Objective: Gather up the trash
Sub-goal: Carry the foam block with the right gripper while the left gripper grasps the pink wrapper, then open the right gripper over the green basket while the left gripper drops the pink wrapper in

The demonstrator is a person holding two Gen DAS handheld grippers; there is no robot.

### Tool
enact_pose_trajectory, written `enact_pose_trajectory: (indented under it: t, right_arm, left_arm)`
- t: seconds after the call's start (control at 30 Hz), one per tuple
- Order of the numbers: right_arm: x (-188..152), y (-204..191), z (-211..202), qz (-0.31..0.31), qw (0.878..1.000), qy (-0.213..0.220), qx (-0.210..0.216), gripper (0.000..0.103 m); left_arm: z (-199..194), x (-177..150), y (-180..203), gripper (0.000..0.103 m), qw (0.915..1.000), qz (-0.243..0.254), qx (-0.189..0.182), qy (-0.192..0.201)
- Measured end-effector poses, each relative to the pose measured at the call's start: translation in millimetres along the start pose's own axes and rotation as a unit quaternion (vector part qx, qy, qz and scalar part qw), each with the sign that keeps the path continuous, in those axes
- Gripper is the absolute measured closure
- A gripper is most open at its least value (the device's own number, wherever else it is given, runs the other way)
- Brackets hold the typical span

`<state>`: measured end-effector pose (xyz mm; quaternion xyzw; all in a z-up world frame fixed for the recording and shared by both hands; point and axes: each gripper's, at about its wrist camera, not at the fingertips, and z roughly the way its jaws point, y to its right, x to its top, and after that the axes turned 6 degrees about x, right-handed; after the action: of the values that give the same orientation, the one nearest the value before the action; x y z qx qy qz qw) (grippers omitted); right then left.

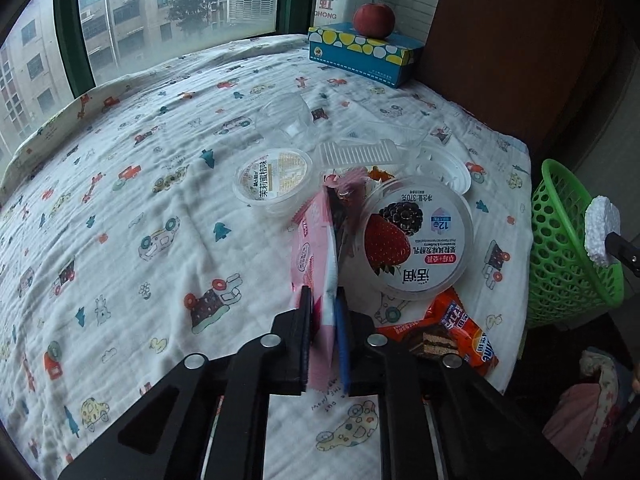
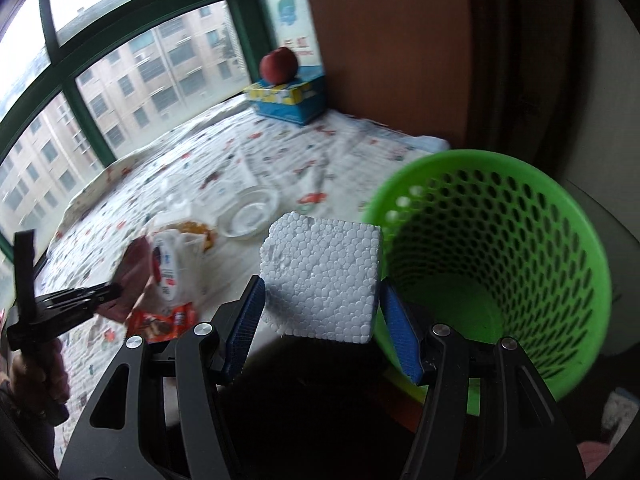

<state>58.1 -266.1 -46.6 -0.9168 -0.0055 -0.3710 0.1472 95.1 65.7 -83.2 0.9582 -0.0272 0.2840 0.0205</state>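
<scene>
While your left gripper (image 1: 325, 312) clenches the pink wrapper (image 1: 314, 240) at 6 o'clock, your right gripper (image 2: 322, 300) grasps the foam block (image 2: 320, 272), poised beside the green basket (image 2: 520, 240) at 3 o'clock for dropping.

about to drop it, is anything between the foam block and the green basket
Nothing visible. The right gripper holds the foam block just beside the basket's rim, with its open mouth facing the block. The inside of the basket looks empty, so the way in looks clear.
</scene>
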Motion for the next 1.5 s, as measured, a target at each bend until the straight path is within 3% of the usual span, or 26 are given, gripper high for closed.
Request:
enact_pose_trajectory:
  t: [0.4,0.73,0.8,1.07,1.5]
  right_arm:
    - [-0.2,51.5,-11.6,0.040,0.998,0.009,-0.040,0.044]
    - [-1.7,82.9,-10.9,0.059,0.997,0.007,-0.058,0.042]
    - [-3.2,89.3,-14.0,0.063,0.996,0.010,-0.062,0.037]
    - [-7.2,111.0,-26.7,0.070,0.995,0.020,-0.072,0.032]
    - [-29.7,135.2,-53.0,0.079,0.992,0.033,-0.089,0.029]
  left_arm:
    - [-65.6,3.3,10.8,0.099,0.9984,0.025,-0.006,0.051]
    - [-97.1,40.3,76.5,0.099,0.9908,0.066,-0.085,0.082]
    - [-97.6,47.1,93.5,0.099,0.9884,0.079,-0.099,0.083]
    - [-79.0,75.5,178.5,0.099,0.9764,0.137,-0.152,0.069]
    - [-37.5,90.2,292.1,0.099,0.9599,0.191,-0.204,0.023]
